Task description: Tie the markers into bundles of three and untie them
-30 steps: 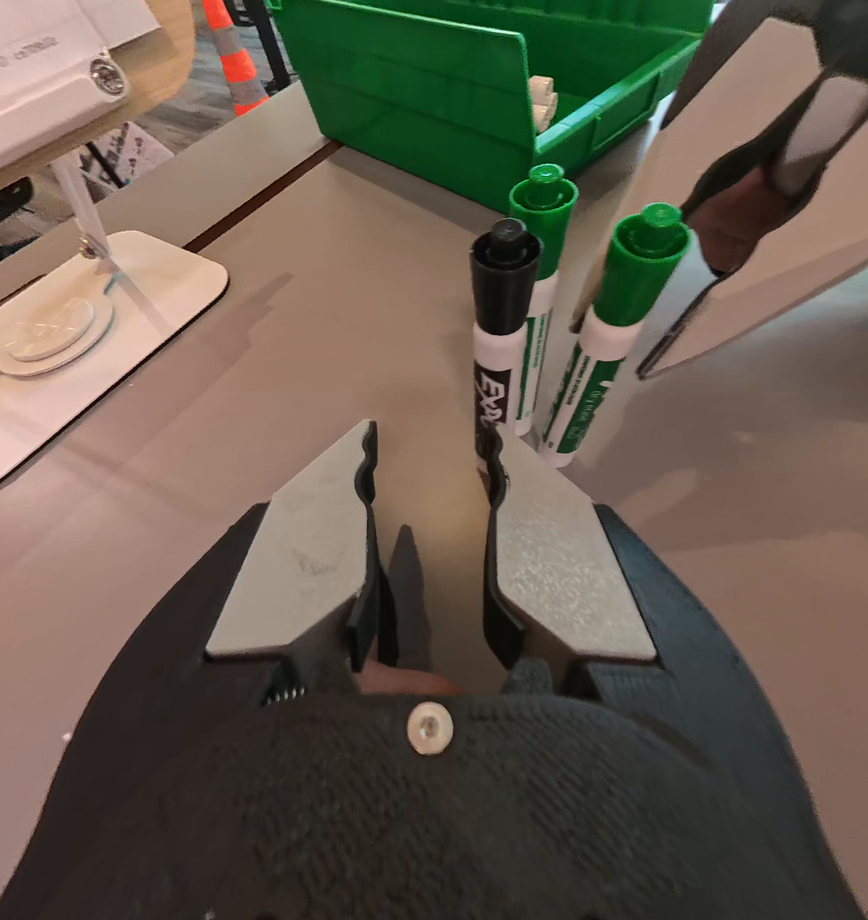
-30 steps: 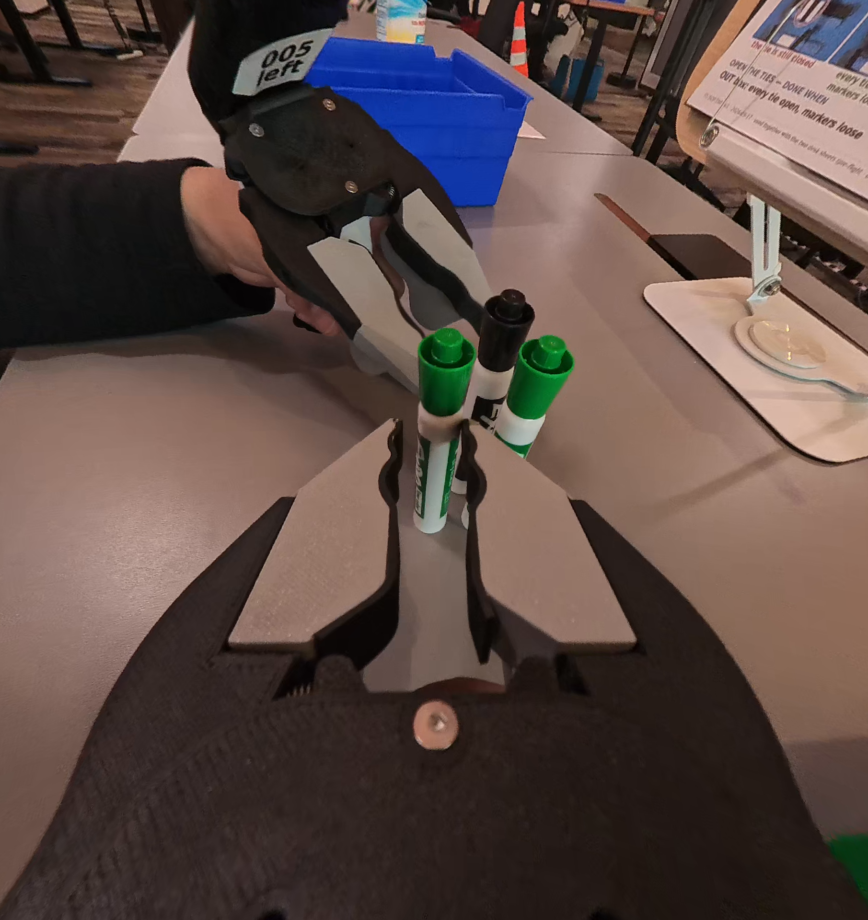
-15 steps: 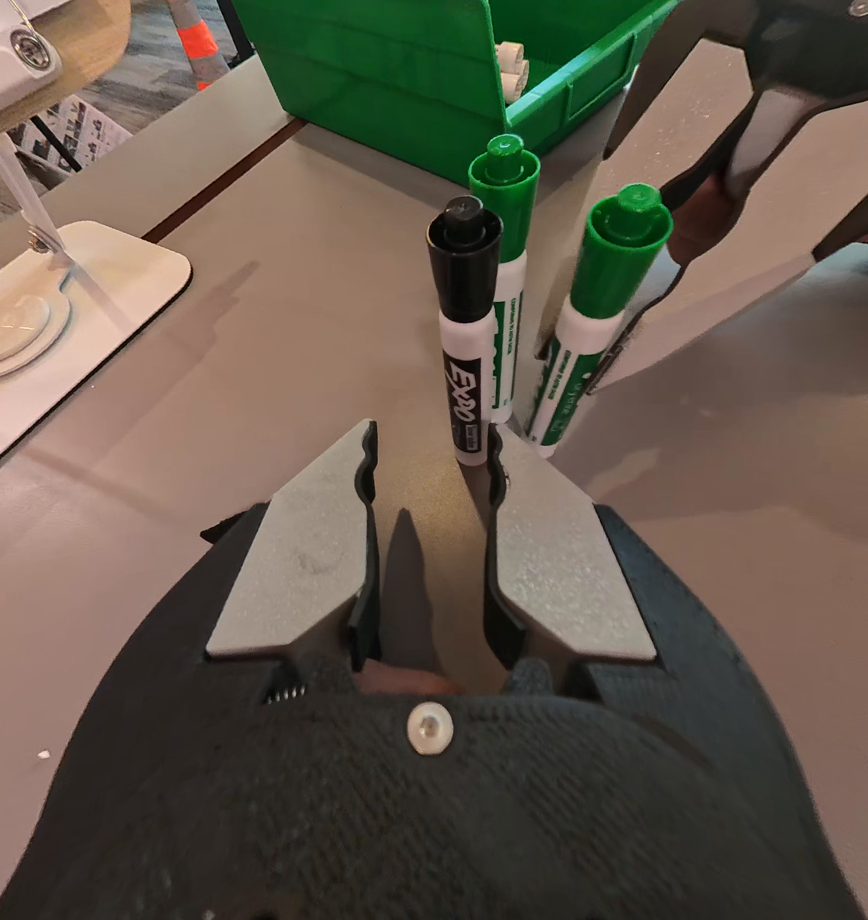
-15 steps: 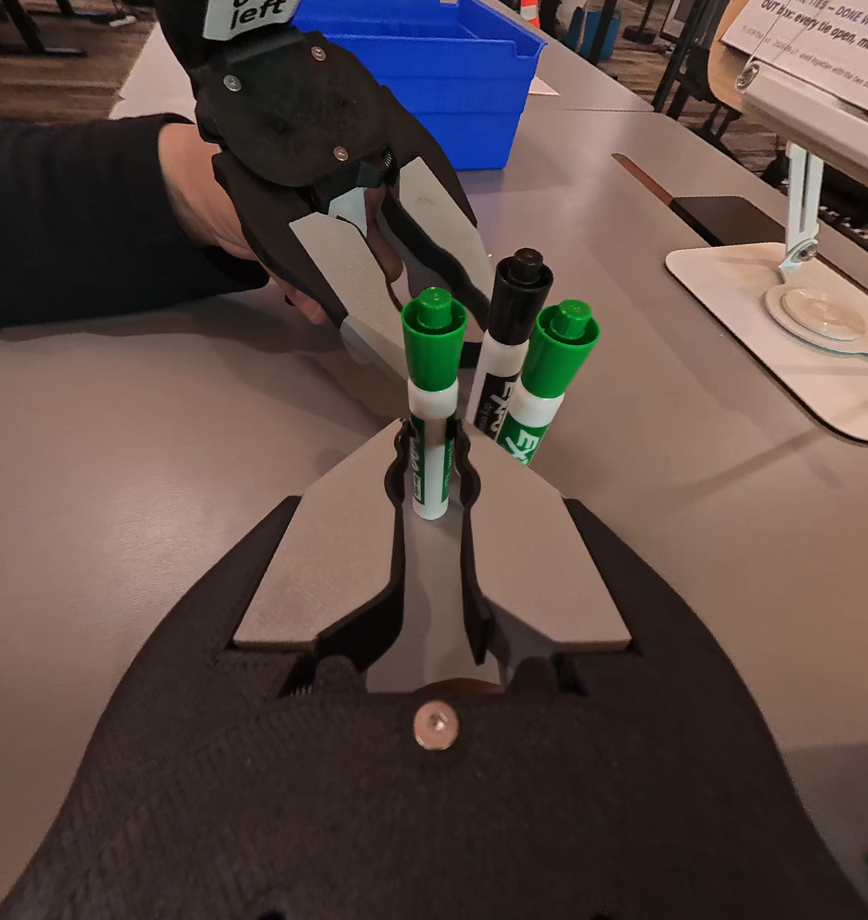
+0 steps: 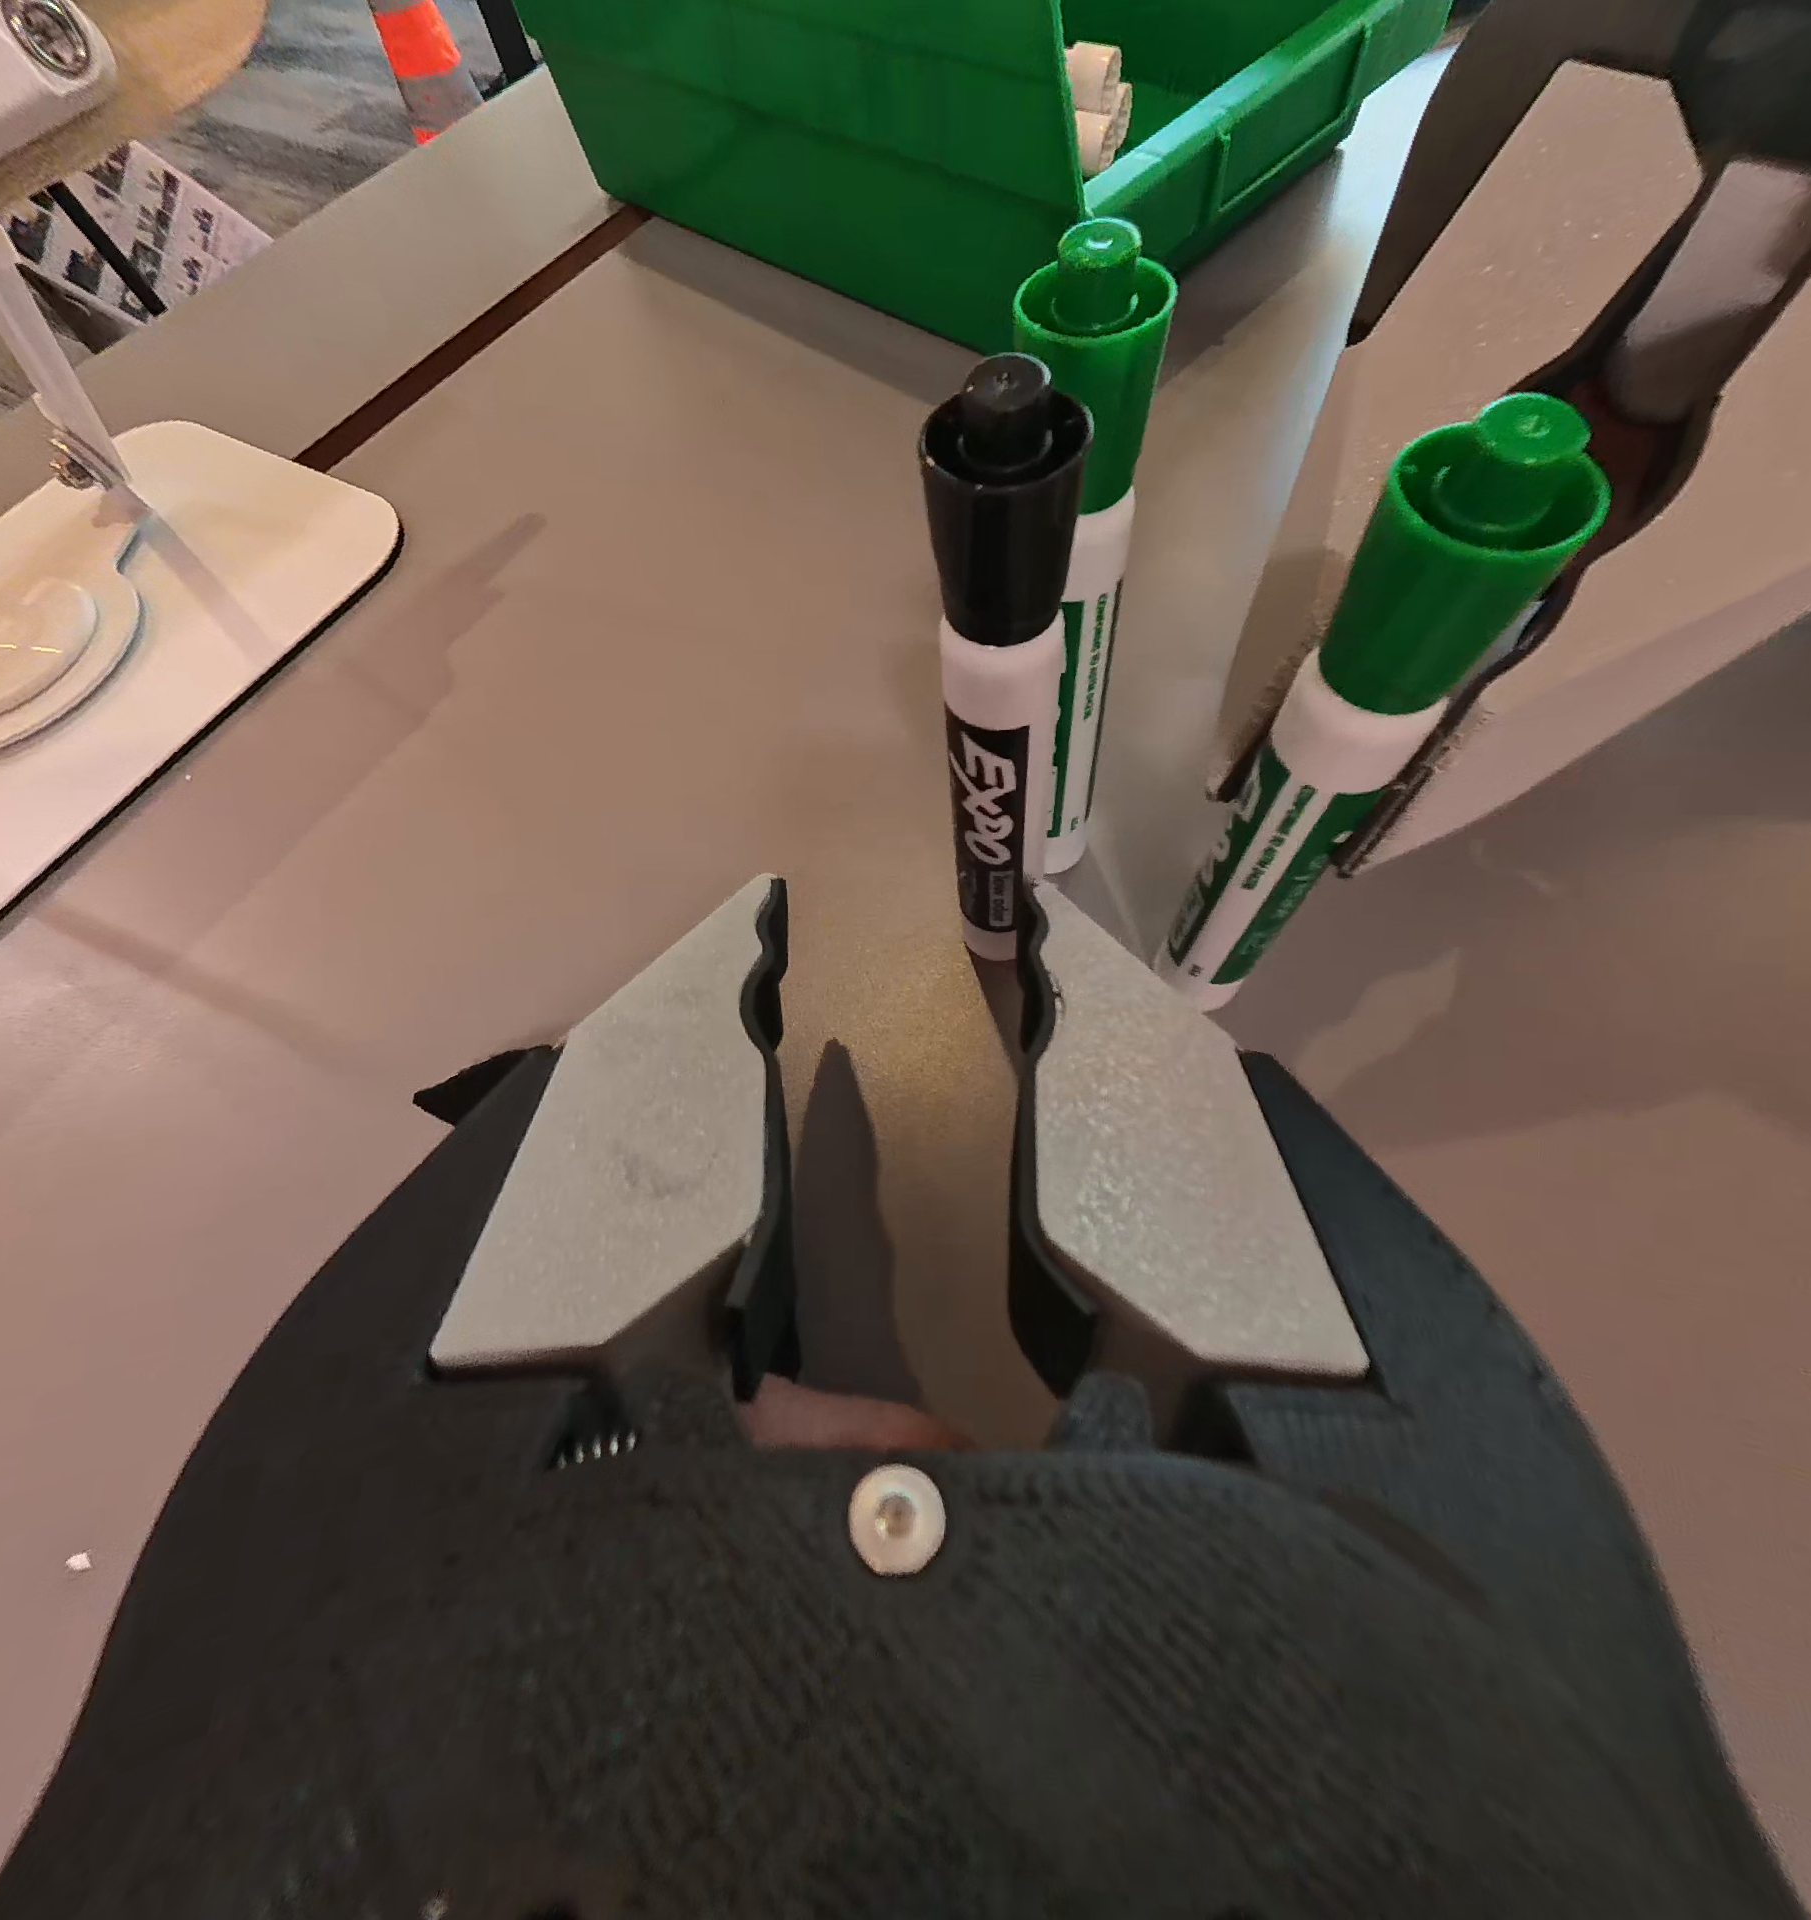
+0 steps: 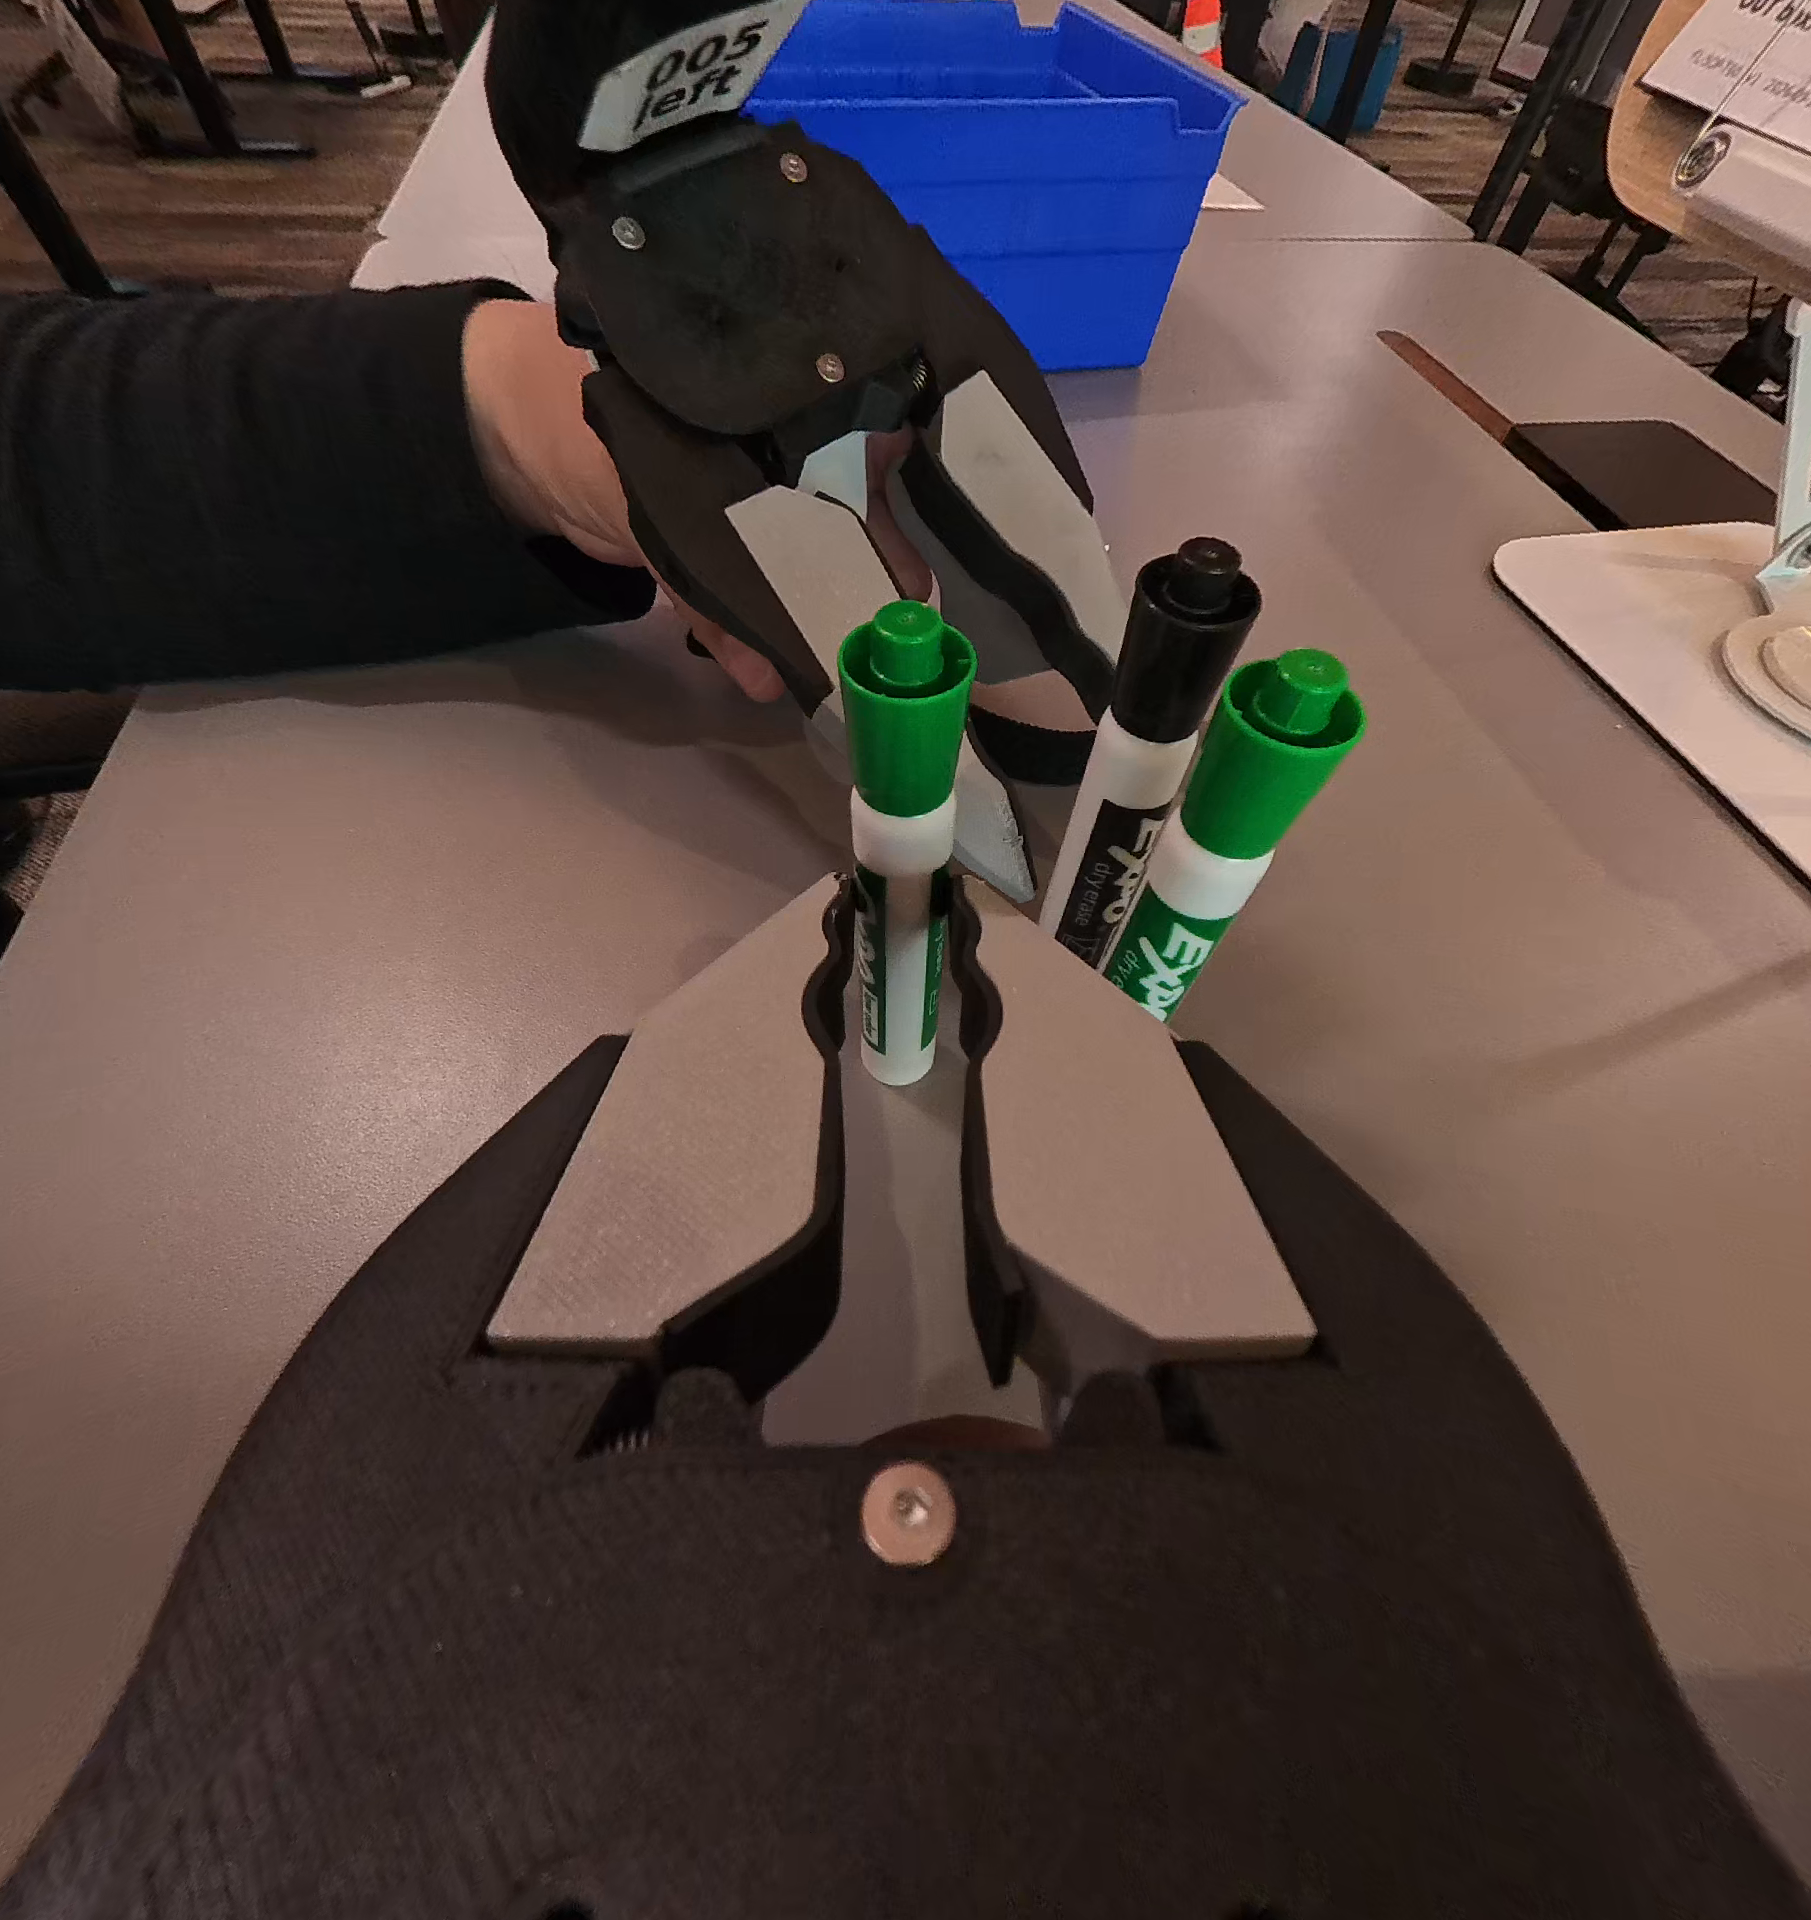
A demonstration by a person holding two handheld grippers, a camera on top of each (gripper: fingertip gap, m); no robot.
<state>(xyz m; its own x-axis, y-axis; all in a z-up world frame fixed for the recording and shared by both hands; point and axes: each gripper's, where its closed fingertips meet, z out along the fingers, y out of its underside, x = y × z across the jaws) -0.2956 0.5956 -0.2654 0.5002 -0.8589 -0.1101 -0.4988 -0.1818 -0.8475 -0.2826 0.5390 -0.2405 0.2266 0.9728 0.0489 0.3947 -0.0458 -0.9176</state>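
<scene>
Left wrist view, left to right. White stand base [image 5: 153, 582] on the grey table [image 5: 465, 831] at far left. Green bin [image 5: 880, 135] at the back. Left gripper [image 5: 906, 935] low in frame, jaws apart, nothing between them; its right fingertip [image 5: 1062, 935] sits just beside the foot of the black marker [image 5: 994, 644]. Black marker upright on the table, a green marker [image 5: 1088, 499] touching it behind. Well to the right, a second green marker [image 5: 1400, 675], tilted, clamped in the right gripper [image 5: 1400, 748].

Right wrist view, left to right. Dark sleeve [image 6: 205, 488] and hand [image 6: 537, 457] hold the left gripper. Right gripper [image 6: 901, 935] is closed on the lone green marker's barrel, both pads pressing it. Black and green markers stand together just right. Blue bin [image 6: 1036, 187] behind. Stand base at far right.
</scene>
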